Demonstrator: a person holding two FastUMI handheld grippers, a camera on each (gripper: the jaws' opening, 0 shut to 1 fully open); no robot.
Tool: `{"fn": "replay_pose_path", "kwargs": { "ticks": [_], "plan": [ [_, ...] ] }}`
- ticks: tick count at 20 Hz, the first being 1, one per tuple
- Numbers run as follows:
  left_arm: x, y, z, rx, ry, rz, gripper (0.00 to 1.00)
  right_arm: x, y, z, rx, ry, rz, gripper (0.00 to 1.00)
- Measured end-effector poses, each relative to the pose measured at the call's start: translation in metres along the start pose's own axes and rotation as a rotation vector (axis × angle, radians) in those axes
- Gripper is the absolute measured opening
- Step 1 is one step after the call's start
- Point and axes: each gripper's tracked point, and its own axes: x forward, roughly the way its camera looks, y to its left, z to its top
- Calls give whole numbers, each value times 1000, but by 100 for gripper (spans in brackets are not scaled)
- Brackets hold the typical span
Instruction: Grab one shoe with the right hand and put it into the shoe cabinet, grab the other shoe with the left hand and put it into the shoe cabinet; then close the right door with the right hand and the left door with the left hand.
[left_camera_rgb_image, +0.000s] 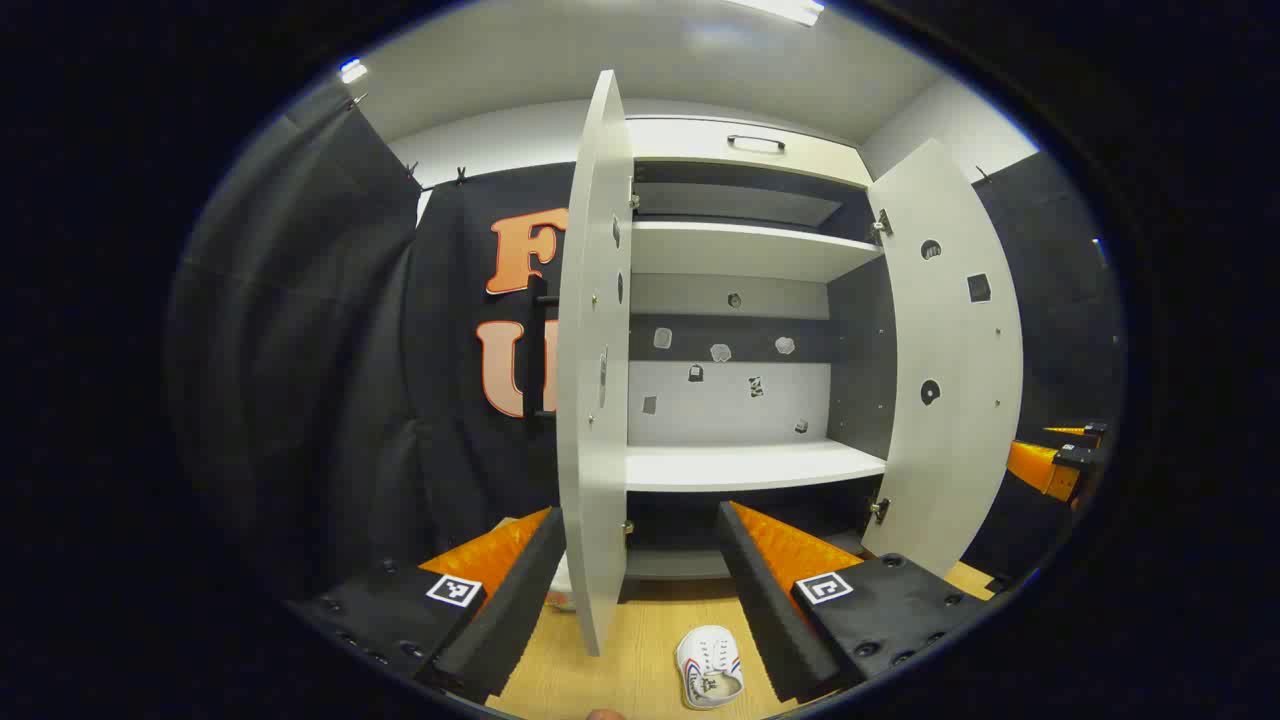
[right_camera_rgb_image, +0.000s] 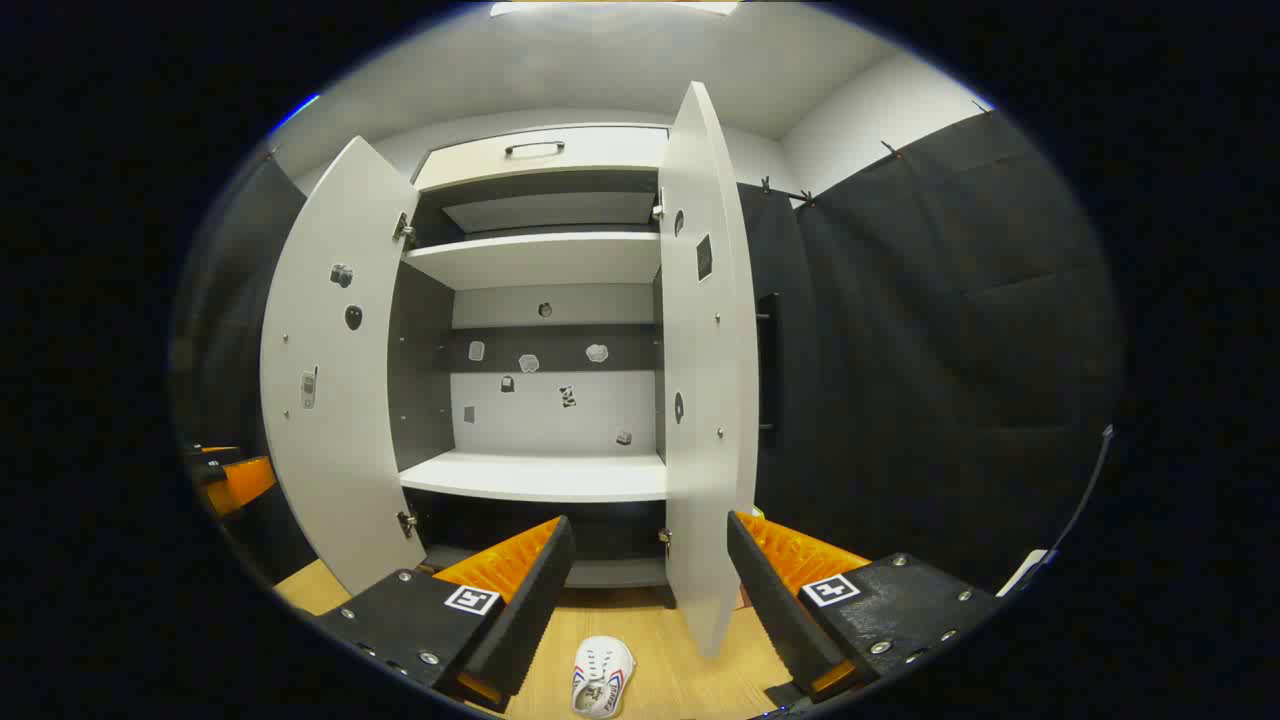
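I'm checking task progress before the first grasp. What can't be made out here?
- Second shoe: left gripper view, mostly hidden behind the white left cabinet door.
- White sneaker on the wooden floor: right gripper view, its heel end cut off by the bottom edge.
- Small stickers on the cabinet's back panel: too small to identify.

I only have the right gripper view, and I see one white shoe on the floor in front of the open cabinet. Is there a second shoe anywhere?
Observer: The left gripper view shows a white object at floor level behind the left door. It is likely the other shoe, but it is mostly hidden.
Operator: Is the left claw holding anything?
Observer: No, the left claw is open and empty.
Operator: Does that door have an outside handle?
Observer: Yes, there seems to be a dark bar handle on its outer face.
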Motion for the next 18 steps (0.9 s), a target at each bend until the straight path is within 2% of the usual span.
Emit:
{"fn": "replay_pose_path", "kwargs": {
  "ticks": [6, 9, 18],
  "plan": [
    [-4, 16, 8, -31, -6, 22, 98, -2, 6, -6, 4, 20, 9, 94],
    [-7, 23, 8, -10, -9, 41, 98, -5, 9, -9, 9, 25, 13, 94],
    [-10, 26, 1, -22, 6, 32, 98, -1, 21, -37, 16, 81, 25, 94]
  ]
}}
